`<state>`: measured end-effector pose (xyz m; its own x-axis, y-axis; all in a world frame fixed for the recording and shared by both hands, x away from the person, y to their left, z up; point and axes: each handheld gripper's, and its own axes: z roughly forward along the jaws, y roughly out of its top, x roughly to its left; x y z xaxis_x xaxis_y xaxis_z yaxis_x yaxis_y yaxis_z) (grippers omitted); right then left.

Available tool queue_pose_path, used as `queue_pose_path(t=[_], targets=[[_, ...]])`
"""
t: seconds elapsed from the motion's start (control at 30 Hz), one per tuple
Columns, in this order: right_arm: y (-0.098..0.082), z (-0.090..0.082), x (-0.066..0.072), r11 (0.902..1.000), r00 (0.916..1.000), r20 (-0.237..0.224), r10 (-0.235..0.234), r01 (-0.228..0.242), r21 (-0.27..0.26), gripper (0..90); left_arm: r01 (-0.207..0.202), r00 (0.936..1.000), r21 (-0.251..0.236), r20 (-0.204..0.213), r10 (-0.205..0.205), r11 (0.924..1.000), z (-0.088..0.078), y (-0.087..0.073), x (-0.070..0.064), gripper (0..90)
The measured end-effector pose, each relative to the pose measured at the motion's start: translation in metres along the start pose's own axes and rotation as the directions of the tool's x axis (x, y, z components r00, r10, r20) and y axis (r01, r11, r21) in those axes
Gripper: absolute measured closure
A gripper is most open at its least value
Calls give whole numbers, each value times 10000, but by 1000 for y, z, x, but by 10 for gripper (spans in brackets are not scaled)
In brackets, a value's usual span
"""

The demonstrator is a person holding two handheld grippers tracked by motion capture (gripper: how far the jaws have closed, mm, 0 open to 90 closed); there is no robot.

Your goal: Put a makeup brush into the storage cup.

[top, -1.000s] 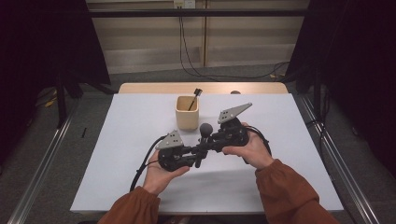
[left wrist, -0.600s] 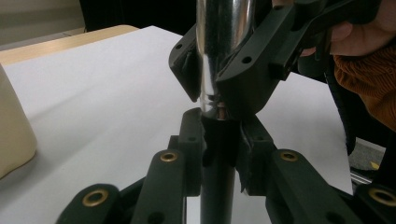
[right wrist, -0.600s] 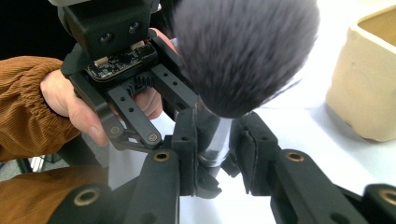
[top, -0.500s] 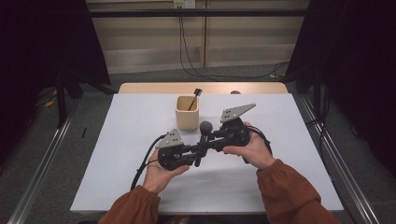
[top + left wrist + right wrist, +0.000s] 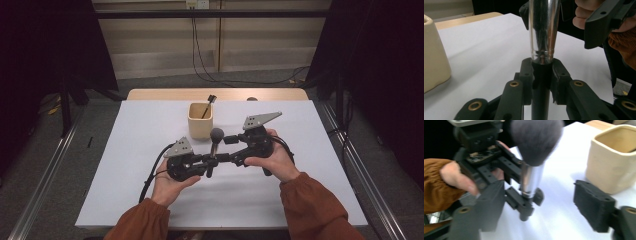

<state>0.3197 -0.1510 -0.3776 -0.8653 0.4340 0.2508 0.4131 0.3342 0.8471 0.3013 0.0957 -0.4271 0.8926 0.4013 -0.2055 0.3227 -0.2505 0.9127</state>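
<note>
A makeup brush (image 5: 216, 142) with a dark fluffy head, silver ferrule (image 5: 544, 27) and black handle stands upright over the white table (image 5: 125, 165). My left gripper (image 5: 212, 161) is shut on the black handle just below the ferrule, as the left gripper view (image 5: 542, 72) shows. My right gripper (image 5: 228, 150) faces it from the right. Its jaws have just been opening and stand wide apart in the right gripper view (image 5: 537, 192). The brush (image 5: 531, 177) rises between them, touched by neither pad. The left gripper (image 5: 526, 203) clamps the brush there too.
A cream square cup (image 5: 200, 121) stands just behind the grippers and holds a thin dark-tipped stick (image 5: 206, 106); the cup (image 5: 614, 157) is close to my right jaw. Cables trail from both grippers. Dark curtains and floor rails flank the table.
The right gripper's jaws have spread apart off the brush. The left gripper keeps its hold, and both hands stay nearly where they were.
</note>
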Motion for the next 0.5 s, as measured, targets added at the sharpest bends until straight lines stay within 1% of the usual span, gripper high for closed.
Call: queue_pose_path(t=[0.07,0.13,0.23,0.3,0.4,0.5], targets=[[-2,-1,-2,9999,9998,185,93,-95,108,139,3,10000,-17,-41,-3,10000,0,0,0,745],[-5,-2,-4,9997,9990,380,217,-219,61,82,-1,10000,-47,-81,1,10000,-1,1,1,745],[-7,-6,-6,9993,9973,623,384,-384,-15,36,6,9999,-99,-157,-7,10000,-4,1,3,745],[-8,-8,-6,9988,9972,591,462,-453,-166,22,17,9997,-89,-258,-19,10000,-7,2,4,745],[-11,-11,-6,9988,9970,637,443,-430,-228,11,1,9996,-162,-292,-6,9999,-10,2,6,745],[-15,-13,-7,9985,9953,833,488,-464,-305,13,54,9993,-146,-360,-59,9999,-13,3,8,745]])
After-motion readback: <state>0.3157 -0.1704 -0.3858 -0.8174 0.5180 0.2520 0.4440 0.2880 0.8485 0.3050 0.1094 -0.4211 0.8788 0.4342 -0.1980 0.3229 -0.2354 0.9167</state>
